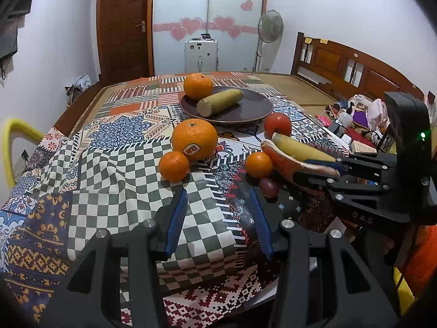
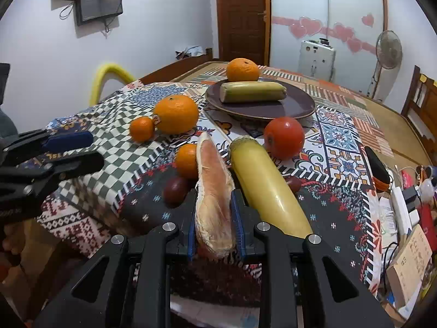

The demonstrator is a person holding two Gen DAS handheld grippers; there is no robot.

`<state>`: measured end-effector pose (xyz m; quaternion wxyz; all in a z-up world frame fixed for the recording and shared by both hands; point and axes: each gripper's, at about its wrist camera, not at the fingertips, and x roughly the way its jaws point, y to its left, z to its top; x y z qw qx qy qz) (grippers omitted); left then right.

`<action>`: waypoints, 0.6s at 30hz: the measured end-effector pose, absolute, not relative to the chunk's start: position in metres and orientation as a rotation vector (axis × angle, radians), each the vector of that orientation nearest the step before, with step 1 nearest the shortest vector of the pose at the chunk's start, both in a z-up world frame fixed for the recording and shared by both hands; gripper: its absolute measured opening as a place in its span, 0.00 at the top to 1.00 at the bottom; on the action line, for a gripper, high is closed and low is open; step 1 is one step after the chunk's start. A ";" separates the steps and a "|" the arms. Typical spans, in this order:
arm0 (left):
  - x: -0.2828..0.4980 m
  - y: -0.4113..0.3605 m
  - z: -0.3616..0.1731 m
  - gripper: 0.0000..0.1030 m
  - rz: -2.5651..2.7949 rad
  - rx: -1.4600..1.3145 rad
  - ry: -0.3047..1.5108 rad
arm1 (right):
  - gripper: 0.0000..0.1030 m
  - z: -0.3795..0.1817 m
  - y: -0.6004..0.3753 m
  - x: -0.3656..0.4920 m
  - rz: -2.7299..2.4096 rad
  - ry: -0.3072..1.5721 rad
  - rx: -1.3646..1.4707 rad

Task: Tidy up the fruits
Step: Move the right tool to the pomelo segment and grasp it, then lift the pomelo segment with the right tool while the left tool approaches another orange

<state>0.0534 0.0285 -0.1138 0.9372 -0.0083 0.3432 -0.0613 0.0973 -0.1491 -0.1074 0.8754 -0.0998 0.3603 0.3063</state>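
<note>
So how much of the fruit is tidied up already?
Just started. Done: one big orange and a yellow-green cut banana piece sit on the dark brown plate. In hand: the right tongs grip a pink pomelo wedge; the left tongs are open, empty. Left on the patterned cloth: stickered orange, two small oranges, red tomato, long yellow banana.

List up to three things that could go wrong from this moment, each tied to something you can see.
1. The right gripper squeezes a peeled pomelo wedge; the soft flesh could crush or slip.
2. The yellow stalk lies right beside the wedge, so lifting may knock it.
3. The plate already holds an orange and another stalk; crowding could send the orange rolling.
</note>
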 end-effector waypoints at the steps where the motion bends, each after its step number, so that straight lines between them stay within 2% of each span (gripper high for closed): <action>1: 0.054 0.028 -0.115 0.54 -0.128 -0.016 0.704 | 0.78 -0.107 -0.148 0.099 0.638 0.752 -0.206; 6: 0.055 0.029 -0.121 0.54 -0.129 -0.019 0.714 | 0.75 -0.110 -0.143 0.108 0.640 0.765 -0.207; 18: 0.066 0.038 -0.126 0.54 -0.133 -0.035 0.735 | 0.77 -0.107 -0.143 0.108 0.648 0.744 -0.189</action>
